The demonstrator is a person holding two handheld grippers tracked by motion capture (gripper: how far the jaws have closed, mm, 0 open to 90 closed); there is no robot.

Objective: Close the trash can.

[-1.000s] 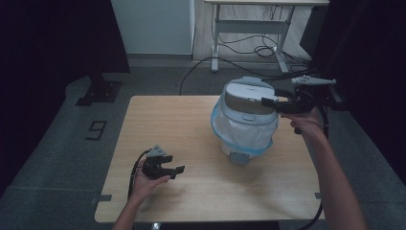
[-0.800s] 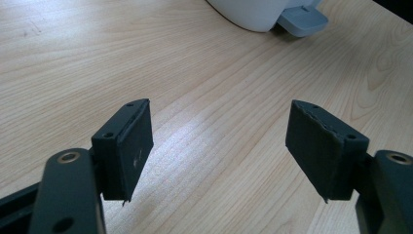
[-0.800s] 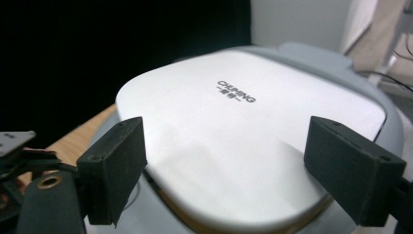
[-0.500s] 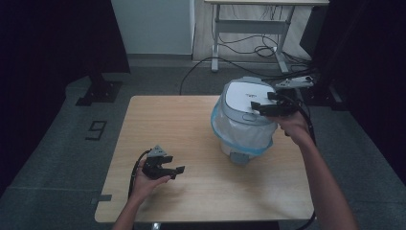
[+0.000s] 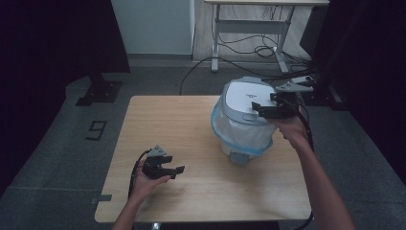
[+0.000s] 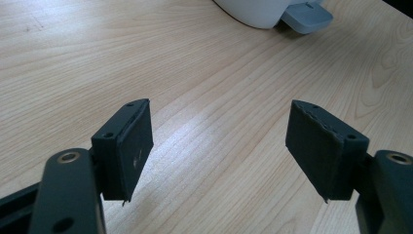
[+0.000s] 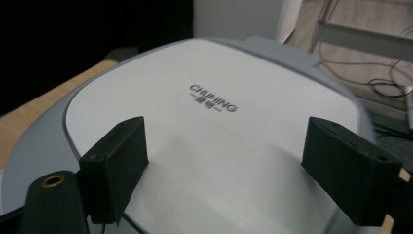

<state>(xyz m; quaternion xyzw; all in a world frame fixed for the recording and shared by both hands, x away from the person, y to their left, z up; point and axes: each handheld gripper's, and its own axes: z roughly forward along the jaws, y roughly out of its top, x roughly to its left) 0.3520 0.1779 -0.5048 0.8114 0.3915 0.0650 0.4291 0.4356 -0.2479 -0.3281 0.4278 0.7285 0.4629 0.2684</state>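
Right tongs over the bin lid, ready to open it

Right tongs (image 5: 262, 109) hover gaping just above the lid (image 7: 214, 141) of the bagged trash bin (image 5: 244, 129) at the desk's (image 5: 167, 124) far right, having moved in from its right; next, press or lift that lid. Left tongs (image 5: 173, 169) rest open, unmoved.
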